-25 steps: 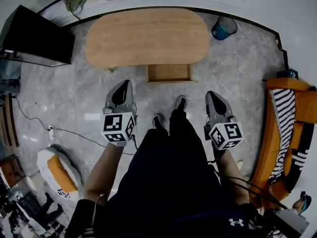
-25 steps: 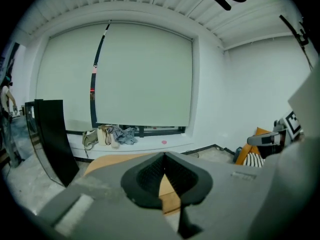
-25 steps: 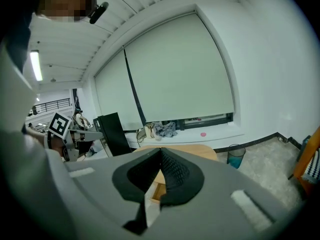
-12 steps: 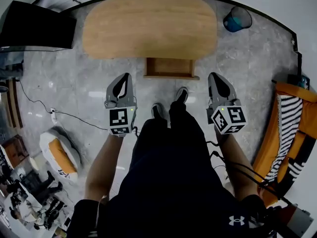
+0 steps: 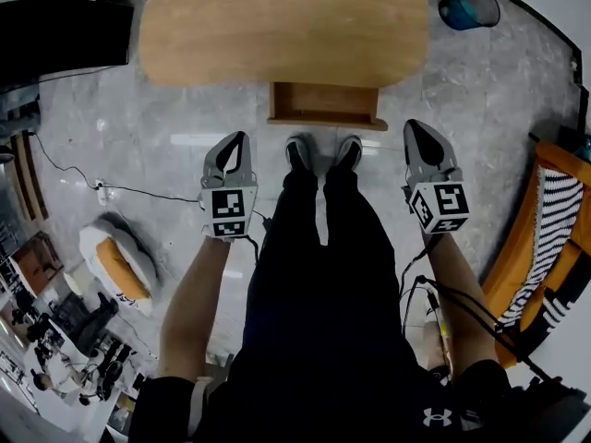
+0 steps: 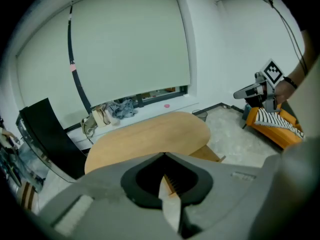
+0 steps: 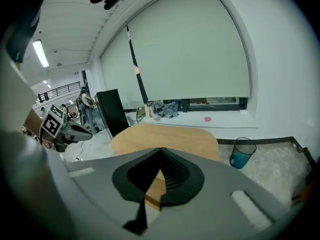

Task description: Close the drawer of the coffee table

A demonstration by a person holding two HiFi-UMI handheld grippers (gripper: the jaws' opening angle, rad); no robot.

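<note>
An oval wooden coffee table [image 5: 277, 21] stands on the grey floor ahead of me. Its wooden drawer [image 5: 324, 104] is pulled out from the near side, right in front of my feet. My left gripper [image 5: 239, 137] hangs shut and empty to the left of the drawer, tips toward the table. My right gripper [image 5: 412, 125] is shut and empty to the right of the drawer. In the left gripper view the table top [image 6: 150, 136] lies past the closed jaws [image 6: 164, 155]. The right gripper view shows the table [image 7: 167, 136] beyond the tips [image 7: 161, 149].
A black cabinet [image 5: 55, 30] stands left of the table. A blue bin [image 5: 468, 5] sits at the far right. An orange sofa with a striped cloth [image 5: 545, 247] lines the right side. A cable [image 5: 120, 189] and an orange-white object [image 5: 115, 261] lie on the left floor.
Both grippers have sunk and come closer to the table. The drawer now sits directly in front of my feet, which stand side by side. Both stay shut.
</note>
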